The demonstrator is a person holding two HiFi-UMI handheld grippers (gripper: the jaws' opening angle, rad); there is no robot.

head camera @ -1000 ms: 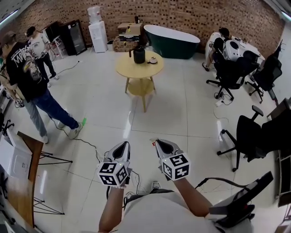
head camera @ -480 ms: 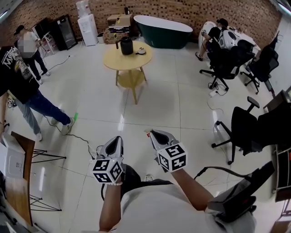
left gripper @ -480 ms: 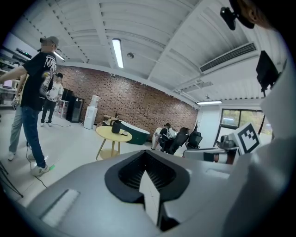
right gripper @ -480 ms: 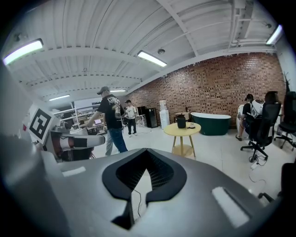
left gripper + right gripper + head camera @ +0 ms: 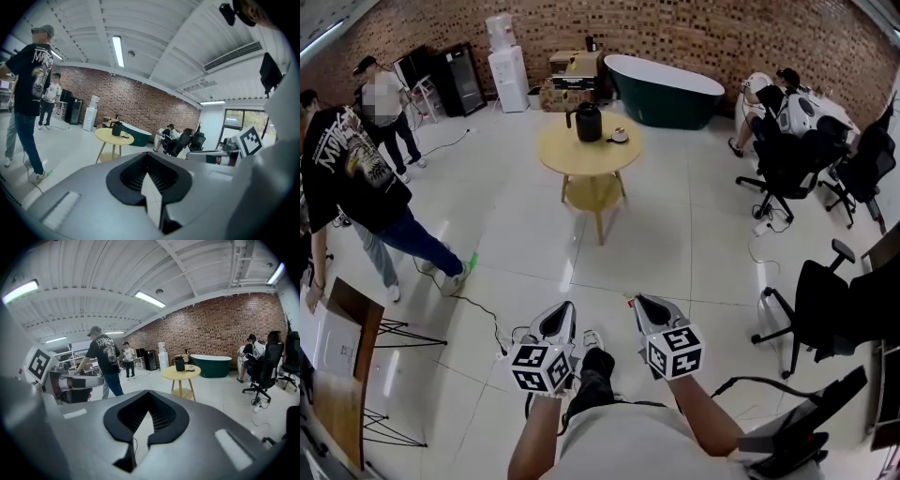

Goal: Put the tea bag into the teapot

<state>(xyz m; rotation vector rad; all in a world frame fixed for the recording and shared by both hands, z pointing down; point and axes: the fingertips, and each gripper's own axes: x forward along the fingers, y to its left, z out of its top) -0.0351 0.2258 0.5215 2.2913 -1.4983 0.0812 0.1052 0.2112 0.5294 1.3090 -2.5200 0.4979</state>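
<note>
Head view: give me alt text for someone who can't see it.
Two handheld grippers, the left gripper and the right gripper, point forward over a white floor, both shut and empty. Well ahead, a dark teapot stands on a round yellow table.

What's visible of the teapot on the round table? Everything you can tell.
The teapot is dark, nearly black, with a squat cylindrical body and what looks like a lid in place on top. A short part sticks out on its left in the head view; spout or handle, too small to tell. Its material cannot be judged. It stands upright on the round yellow table, toward the far edge, just left of a small white cup.
</note>
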